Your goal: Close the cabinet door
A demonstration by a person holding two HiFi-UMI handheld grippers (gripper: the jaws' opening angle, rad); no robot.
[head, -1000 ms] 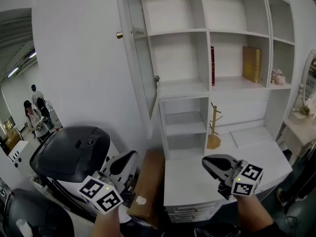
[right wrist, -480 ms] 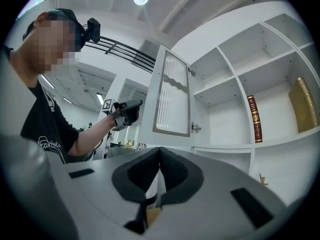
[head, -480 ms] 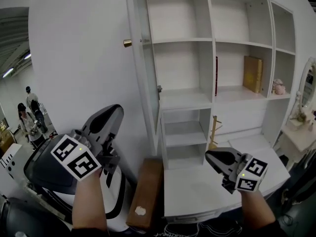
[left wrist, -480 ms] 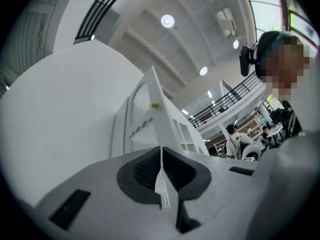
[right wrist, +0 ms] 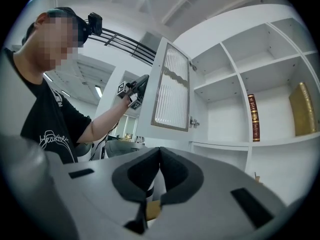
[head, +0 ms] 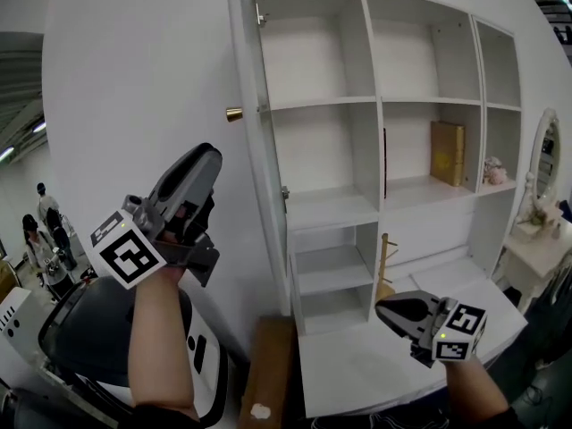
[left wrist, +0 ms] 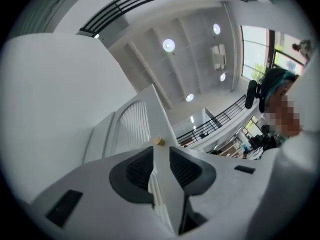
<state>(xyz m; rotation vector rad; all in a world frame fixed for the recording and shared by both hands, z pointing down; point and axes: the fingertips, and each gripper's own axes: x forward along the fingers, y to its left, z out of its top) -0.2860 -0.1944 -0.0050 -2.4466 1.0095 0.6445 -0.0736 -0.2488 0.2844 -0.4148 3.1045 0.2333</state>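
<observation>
The white cabinet door [head: 255, 150] stands wide open, seen edge-on in the head view, with a small brass knob [head: 234, 113] on its outer face. My left gripper [head: 210, 155] is raised on the door's outer side, tilted up, a little below and left of the knob. Its jaws are opening and nothing is between them. In the left gripper view the knob [left wrist: 159, 141] and the door edge show just past that gripper [left wrist: 161, 151]. My right gripper [head: 380, 304] hangs low over the white desk [head: 357, 374], shut and empty. The right gripper view shows the door's slatted panel [right wrist: 172, 89].
Open shelves hold a red book [head: 385, 164], a gold book [head: 447, 153] and a small pink toy [head: 492, 170]. A wooden stand [head: 386, 275] is on the desk. A black-and-white machine [head: 80, 338] and a cardboard box [head: 268, 374] sit below the door.
My left gripper has risen from low by the black machine to beside the door under the knob, and its jaws have parted. The right gripper has barely moved.
</observation>
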